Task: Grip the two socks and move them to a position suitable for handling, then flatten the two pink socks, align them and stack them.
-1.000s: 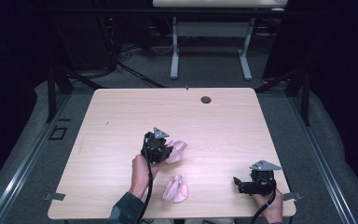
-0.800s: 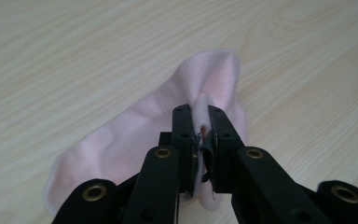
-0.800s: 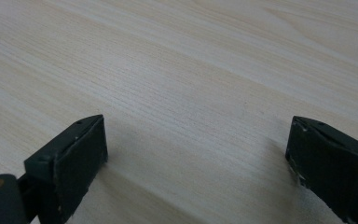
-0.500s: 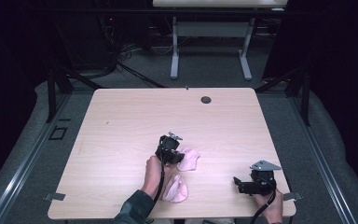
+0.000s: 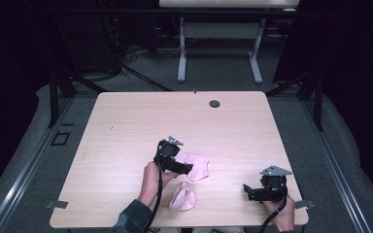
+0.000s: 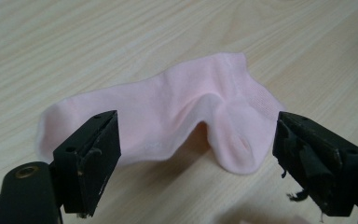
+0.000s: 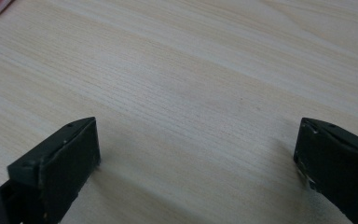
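Lying flat on the pale wooden counter (image 5: 126,126), the pink cotton ankle sock (image 6: 168,112) sat just ahead of my left gripper (image 6: 196,149), jaws wide and empty. A second, bunched pink sock (image 5: 183,196) lay nearer me. My right gripper (image 7: 196,158) gaped over bare wood.

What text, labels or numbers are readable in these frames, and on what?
None. The pink sock between the open left tongs, the second sock, the wooden table and the right tongs carry no print, label or number.
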Motion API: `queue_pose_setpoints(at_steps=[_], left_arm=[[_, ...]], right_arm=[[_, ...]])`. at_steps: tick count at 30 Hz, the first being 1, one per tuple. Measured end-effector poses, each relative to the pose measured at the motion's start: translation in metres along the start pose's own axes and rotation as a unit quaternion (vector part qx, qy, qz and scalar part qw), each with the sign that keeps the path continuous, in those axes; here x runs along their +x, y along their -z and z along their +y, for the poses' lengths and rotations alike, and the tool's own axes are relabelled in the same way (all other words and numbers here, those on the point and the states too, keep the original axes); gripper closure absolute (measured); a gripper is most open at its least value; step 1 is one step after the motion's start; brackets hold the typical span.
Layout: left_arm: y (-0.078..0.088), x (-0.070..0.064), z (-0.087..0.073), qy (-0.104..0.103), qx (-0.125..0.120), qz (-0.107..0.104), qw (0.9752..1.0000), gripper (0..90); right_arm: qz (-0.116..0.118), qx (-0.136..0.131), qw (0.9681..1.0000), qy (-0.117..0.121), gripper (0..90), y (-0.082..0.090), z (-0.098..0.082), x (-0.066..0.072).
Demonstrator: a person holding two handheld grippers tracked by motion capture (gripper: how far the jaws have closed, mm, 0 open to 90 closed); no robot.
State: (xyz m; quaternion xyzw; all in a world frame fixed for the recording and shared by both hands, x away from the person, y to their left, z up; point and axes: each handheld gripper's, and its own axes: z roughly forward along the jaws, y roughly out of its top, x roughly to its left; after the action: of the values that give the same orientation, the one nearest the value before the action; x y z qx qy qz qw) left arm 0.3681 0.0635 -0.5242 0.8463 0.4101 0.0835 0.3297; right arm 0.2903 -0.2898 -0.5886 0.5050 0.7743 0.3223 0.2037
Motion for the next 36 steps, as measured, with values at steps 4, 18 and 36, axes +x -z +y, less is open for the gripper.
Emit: queue_pose_setpoints(at_steps=[4,18,36], left_arm=[[0.022,0.002,-0.009,-0.007,-0.016,0.015,0.9997,8.6],[0.066,0.008,-0.061,-0.008,-0.04,0.045,0.9982,2.1],[0.075,-0.015,-0.108,-0.012,-0.05,0.012,0.9986,12.5]], right_arm=[[0.013,-0.008,0.9999,-0.003,0.0,0.005,0.004,0.008],[0.084,0.012,0.9949,0.055,0.0,0.02,0.034,0.077],[0.134,0.039,0.9867,0.083,11.7,0.012,0.046,0.125]])
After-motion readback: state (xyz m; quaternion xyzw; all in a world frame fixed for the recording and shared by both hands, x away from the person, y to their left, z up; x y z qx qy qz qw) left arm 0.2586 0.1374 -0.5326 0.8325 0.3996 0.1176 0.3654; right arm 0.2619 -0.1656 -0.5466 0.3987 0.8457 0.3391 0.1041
